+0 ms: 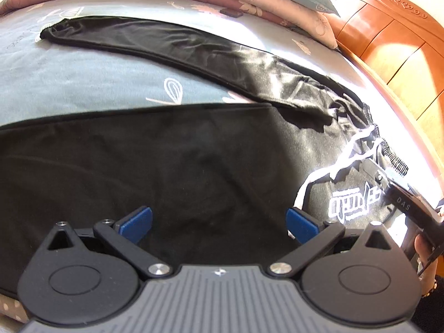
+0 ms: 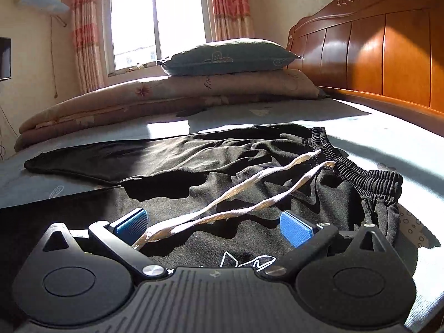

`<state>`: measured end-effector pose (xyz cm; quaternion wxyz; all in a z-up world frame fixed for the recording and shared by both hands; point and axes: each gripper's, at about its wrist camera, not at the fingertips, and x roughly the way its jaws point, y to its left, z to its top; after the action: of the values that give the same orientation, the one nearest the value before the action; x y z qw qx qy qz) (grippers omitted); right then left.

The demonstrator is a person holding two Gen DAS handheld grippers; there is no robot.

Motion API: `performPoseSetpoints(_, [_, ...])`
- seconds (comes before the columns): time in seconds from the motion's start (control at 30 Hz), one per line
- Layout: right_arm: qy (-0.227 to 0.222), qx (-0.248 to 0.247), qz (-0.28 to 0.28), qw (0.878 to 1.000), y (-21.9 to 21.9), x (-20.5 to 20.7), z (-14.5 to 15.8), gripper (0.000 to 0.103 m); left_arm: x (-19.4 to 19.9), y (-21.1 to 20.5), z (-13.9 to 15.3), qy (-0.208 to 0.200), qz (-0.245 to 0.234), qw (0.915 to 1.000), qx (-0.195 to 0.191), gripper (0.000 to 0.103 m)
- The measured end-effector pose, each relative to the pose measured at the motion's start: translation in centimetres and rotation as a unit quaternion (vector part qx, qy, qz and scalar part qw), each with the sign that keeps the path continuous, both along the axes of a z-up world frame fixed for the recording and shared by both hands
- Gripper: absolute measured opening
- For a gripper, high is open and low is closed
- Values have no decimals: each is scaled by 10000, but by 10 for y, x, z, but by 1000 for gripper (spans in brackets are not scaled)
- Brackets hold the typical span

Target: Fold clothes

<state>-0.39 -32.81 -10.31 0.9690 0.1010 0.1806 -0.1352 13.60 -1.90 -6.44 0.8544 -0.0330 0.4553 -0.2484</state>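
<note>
Beside the elastic waistband (image 2: pixel 358 172), the right gripper (image 2: pixel 213 226) hovered spread over black trousers (image 1: pixel 166 155); the left gripper (image 1: pixel 219 223), equally spread, sat farther along the near leg, which ran away from the waistband.

1. Trousers (image 2: pixel 222 172) lie flat on the bed sheet (image 2: pixel 374 127), waistband (image 2: pixel 369 179) toward the headboard (image 2: pixel 374 50), legs running away from it.
2. Far leg (image 1: pixel 144 41) splays apart from the near leg (image 1: pixel 138 152); bare sheet between them.
3. Drawstring (image 2: pixel 236 202) lies on the trousers, running from the waistband back between the right gripper (image 2: pixel 213 227) fingers.
4. Left gripper (image 1: pixel 219 222) sits over the near leg.
5. Behind the trousers: folded quilt (image 2: pixel 166 97), pillow (image 2: pixel 227 58) on top, both beside the headboard.
6. Window (image 2: pixel 155 19) behind the quilt.
</note>
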Motion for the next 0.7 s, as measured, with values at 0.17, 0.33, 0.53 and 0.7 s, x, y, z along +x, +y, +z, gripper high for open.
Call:
performPoseSetpoints(0.17, [-155,4,1289,9915,41,50,30,103,47,5,48,-338,125,9993,53,102])
performPoseSetpoints(0.33, [442,410,2949,9536,93,117,26,103,115,-4,91,-403,125,9991,-25,102])
performPoseSetpoints(0.53, [709,1175,3292,9342,94,124,-10,103,226,-44,96,-149,50,9998,-129,102])
performPoseSetpoints(0.7, [720,1686,2948,9378,60,131,-20,103,310,-96,36,879,50,9912,-989,102])
